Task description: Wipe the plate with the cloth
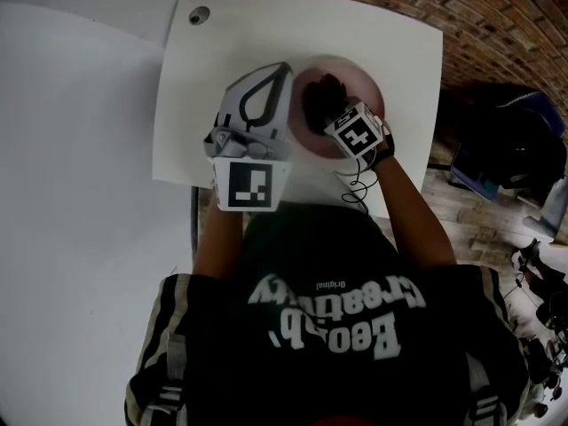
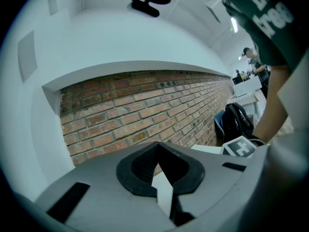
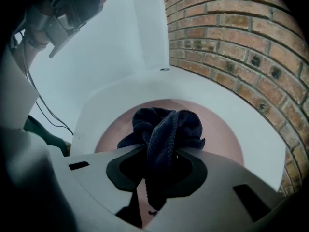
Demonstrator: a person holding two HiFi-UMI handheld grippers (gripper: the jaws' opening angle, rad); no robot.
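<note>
A round pink plate [image 1: 366, 85] [image 3: 219, 129] lies on the white table [image 1: 231, 34], right of its middle. A bunched dark blue cloth [image 1: 321, 96] [image 3: 164, 124] rests on the plate, and my right gripper [image 1: 342, 118] [image 3: 161, 153] is shut on it from the near side. My left gripper [image 1: 284, 69] [image 2: 158, 149] hangs just left of the plate with its jaws together and nothing between them. It points up and away, toward the brick wall [image 2: 145, 95], so its own view shows neither plate nor cloth.
A brick wall [image 1: 497, 16] runs along the table's far right side. A round cable hole [image 1: 198, 14] sits in the far left corner of the table. A dark bag [image 1: 515, 140] and clutter lie on the floor to the right. A white wall stands at left.
</note>
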